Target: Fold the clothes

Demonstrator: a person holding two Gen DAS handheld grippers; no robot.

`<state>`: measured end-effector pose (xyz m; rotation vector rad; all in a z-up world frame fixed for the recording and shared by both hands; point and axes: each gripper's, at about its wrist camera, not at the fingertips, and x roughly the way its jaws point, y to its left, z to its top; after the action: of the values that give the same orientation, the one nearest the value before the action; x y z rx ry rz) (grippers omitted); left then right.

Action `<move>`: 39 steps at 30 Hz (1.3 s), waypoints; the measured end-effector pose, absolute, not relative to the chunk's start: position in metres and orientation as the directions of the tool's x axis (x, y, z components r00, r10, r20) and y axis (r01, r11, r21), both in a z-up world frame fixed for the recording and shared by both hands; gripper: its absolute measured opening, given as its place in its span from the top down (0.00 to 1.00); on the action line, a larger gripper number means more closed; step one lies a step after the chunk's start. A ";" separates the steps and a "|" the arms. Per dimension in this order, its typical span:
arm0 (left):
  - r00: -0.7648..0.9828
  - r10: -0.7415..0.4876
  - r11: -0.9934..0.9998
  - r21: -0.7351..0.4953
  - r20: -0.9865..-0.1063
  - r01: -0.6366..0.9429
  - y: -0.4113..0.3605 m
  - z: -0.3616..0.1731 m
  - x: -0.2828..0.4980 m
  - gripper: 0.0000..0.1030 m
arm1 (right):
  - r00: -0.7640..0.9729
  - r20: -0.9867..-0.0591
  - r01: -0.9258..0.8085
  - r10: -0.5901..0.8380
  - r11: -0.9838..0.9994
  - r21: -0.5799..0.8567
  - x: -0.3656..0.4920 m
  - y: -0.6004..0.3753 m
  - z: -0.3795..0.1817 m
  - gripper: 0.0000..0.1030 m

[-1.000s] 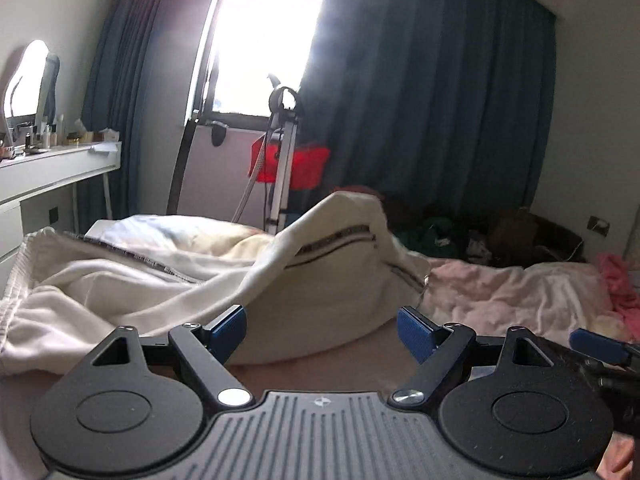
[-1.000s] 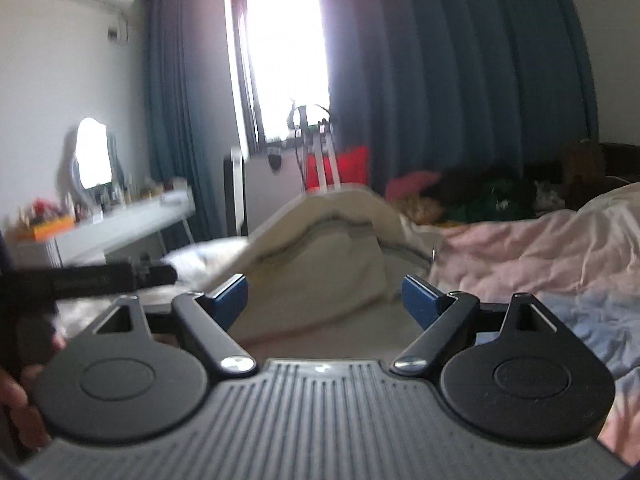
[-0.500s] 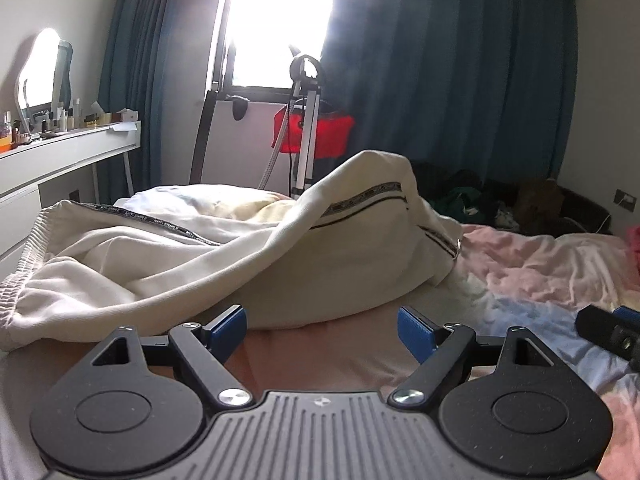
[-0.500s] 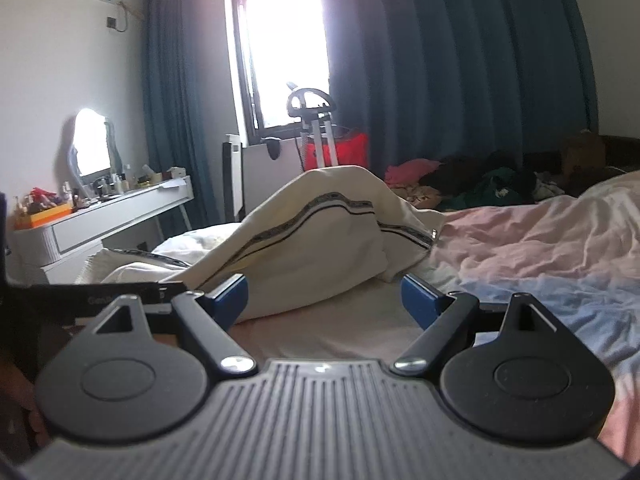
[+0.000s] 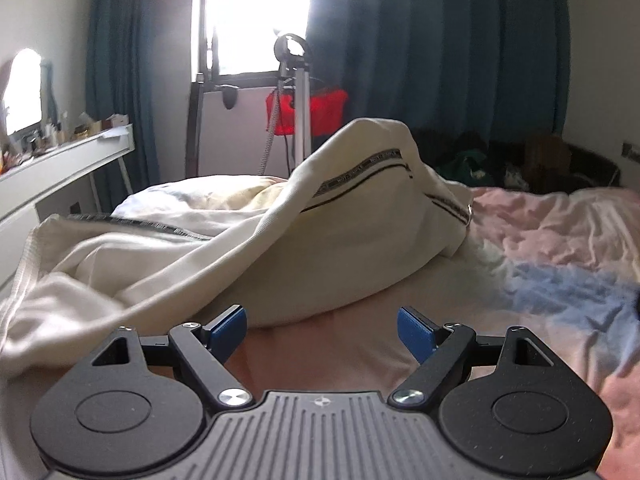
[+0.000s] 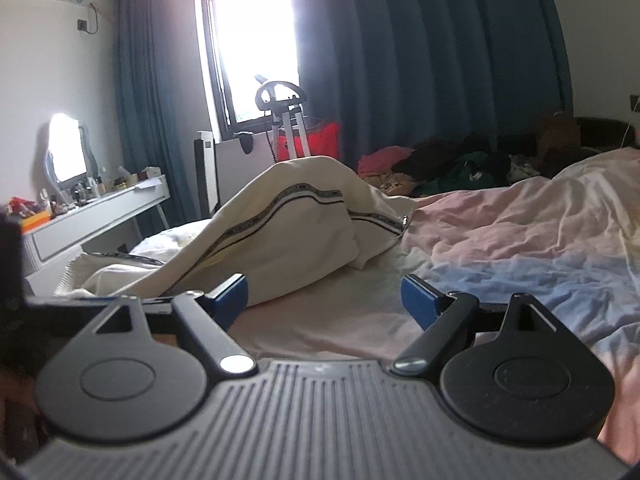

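Note:
A cream garment [image 5: 328, 236] with a dark patterned stripe lies heaped on the bed, humped up in the middle; the right wrist view shows the cream garment [image 6: 280, 240] from further right. My left gripper [image 5: 322, 328] is open just in front of its near edge, blue pads apart with nothing between them. My right gripper [image 6: 324, 300] is open too, low over the pale sheet, with the garment's edge close to its left finger. The left gripper's black body [image 6: 16, 300] shows at the left edge of the right wrist view.
The bed carries a pink and blue rumpled quilt [image 6: 540, 240] on the right. A white dressing table [image 6: 92, 220] with a mirror stands left. A tripod stand [image 5: 298, 92] and red bag [image 5: 320, 112] stand by the window. Dark clothes [image 6: 460, 164] are piled at the back.
Both grippers have drawn back and shifted a little, staying open. The garment has sunk slightly and lies still. The right gripper has left the left wrist view's right edge.

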<state>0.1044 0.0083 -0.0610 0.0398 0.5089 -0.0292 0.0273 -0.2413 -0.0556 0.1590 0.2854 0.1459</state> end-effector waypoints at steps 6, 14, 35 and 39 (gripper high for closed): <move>0.867 0.048 0.991 0.132 -0.496 0.020 0.001 -0.056 0.193 0.19 | 0.921 -0.312 -0.133 0.235 0.940 0.315 0.039 -0.254 -0.057 0.27; 0.897 0.046 0.980 0.194 -0.439 0.045 -0.035 -0.039 0.341 0.19 | 0.933 -0.319 -0.055 0.169 0.940 0.337 0.071 -0.268 -0.071 0.54; 0.876 -0.312 0.922 0.107 -0.368 0.373 -0.074 0.017 0.240 0.97 | 0.898 -0.409 0.029 0.160 0.907 0.419 0.125 -0.292 -0.119 0.87; 0.856 -0.333 0.927 0.032 -0.395 0.375 -0.058 -0.011 0.145 0.98 | 0.911 -0.384 0.045 0.153 0.887 0.459 0.106 -0.299 -0.102 0.87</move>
<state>0.1453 -0.0581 -0.0109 0.1093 0.3951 -0.3725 0.1059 -0.2994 -0.1024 0.4793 0.4262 0.0579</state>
